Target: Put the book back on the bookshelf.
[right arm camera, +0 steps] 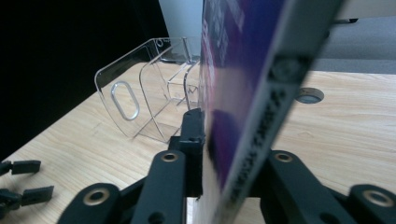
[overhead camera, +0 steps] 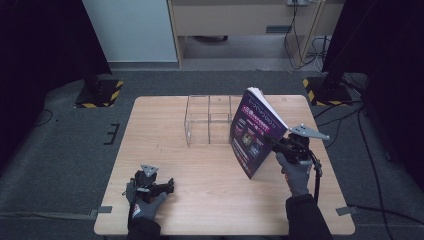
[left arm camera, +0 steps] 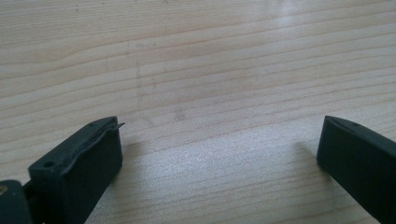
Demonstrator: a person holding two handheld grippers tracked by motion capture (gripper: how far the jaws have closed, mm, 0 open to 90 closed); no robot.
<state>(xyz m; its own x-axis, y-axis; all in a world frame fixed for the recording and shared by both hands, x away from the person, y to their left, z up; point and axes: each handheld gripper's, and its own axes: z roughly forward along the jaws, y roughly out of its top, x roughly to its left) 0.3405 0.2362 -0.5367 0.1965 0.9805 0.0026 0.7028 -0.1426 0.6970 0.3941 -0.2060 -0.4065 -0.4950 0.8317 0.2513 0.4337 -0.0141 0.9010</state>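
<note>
Holding the book (overhead camera: 256, 131) up off the surface (overhead camera: 200, 165), the right claw (overhead camera: 278, 144) grips its lower edge near the spine; in the right gripper view the jaws sit nearly closed on either side of the book (right arm camera: 243, 88), pads against the covers. Book stands tilted, purple cover facing 9 o'clock, top leaning toward 12, bottom corner just above or touching the wood, can't tell which. Its spot in the high view: about 2 o'clock from surface centre, just beside the clear organizer (overhead camera: 209, 119) at its 3 o'clock side.

Left claw (overhead camera: 167, 186) rests at 7 o'clock on the surface, jaws spread wide, nothing between them, bare wood (left arm camera: 201, 84) below.

Progress, my read: pickup is done, book is raised and turned upright next to the organizer (right arm camera: 140, 93). Left to do: carry it over a compartment, line it up with the dividers, lower it in, let go. Compartments look empty so far. Roughly halfway. Watch the thin clear walls, a tilted book could catch the rim or shove the organizer.
</note>
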